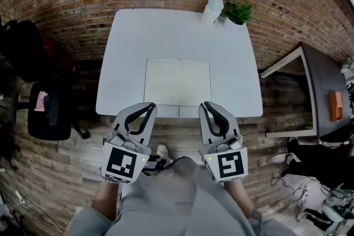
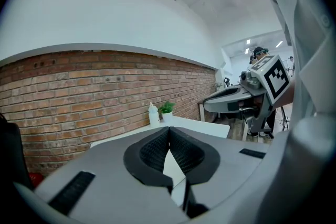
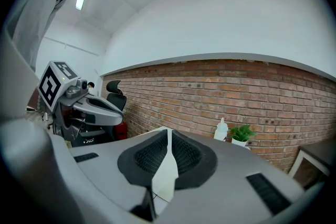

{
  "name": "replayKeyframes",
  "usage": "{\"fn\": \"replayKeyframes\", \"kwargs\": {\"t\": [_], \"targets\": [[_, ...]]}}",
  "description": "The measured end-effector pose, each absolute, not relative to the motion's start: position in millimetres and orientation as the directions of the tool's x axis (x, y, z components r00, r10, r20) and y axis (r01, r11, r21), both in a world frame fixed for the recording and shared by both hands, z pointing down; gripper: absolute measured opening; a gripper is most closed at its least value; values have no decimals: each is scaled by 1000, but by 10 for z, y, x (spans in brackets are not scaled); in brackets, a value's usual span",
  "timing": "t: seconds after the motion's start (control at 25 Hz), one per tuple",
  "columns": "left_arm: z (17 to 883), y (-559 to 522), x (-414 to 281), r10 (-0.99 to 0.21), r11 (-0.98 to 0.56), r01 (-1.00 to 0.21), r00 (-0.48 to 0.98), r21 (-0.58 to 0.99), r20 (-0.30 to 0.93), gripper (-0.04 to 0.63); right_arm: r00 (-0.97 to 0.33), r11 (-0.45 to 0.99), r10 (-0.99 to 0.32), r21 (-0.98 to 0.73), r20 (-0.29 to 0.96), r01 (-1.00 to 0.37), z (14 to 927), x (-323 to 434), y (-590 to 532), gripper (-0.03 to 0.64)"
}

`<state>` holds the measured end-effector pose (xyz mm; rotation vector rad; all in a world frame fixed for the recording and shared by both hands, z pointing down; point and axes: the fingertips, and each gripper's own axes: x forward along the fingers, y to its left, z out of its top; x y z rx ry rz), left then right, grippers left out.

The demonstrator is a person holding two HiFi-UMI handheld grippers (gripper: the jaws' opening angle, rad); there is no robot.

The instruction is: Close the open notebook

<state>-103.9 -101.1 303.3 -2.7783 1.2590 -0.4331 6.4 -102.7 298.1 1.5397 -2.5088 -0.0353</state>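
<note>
Left gripper [image 1: 151,105] and right gripper [image 1: 204,105], ribbed jaws together, face the flat cream notebook [image 1: 177,82].

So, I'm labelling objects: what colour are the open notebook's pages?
Pale cream; the notebook shows best in the head view.

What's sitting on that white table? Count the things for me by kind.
Open notebook: 1
White bottle: 1
Small potted plant: 1
Total: 3
</note>
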Motion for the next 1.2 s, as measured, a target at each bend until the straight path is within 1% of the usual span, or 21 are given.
{"fn": "replayKeyframes", "kwargs": {"t": [0.28,0.4,0.52,0.8,1.2], "targets": [[3009,-1069,-1094,-743,-668,-724,632,-174,222,18,-423,450,-886,131,188,-883,3023,54,-1062,54],[3011,-1091,-1130,-752,-657,-734,618,-176,230,18,-435,457,-886,138,164,-879,2972,37,-1099,54],[2972,-1105,-1140,-761,-647,-740,609,-184,224,18,-440,464,-881,140,176,-875,2983,56,-1115,54],[2930,-1180,-1142,-792,-607,-775,572,-175,213,18,-476,495,-867,154,146,-855,2941,63,-1243,54],[3017,-1273,-1114,-823,-557,-815,516,-160,237,18,-536,573,-818,217,208,-790,3107,72,-1357,54]]}}
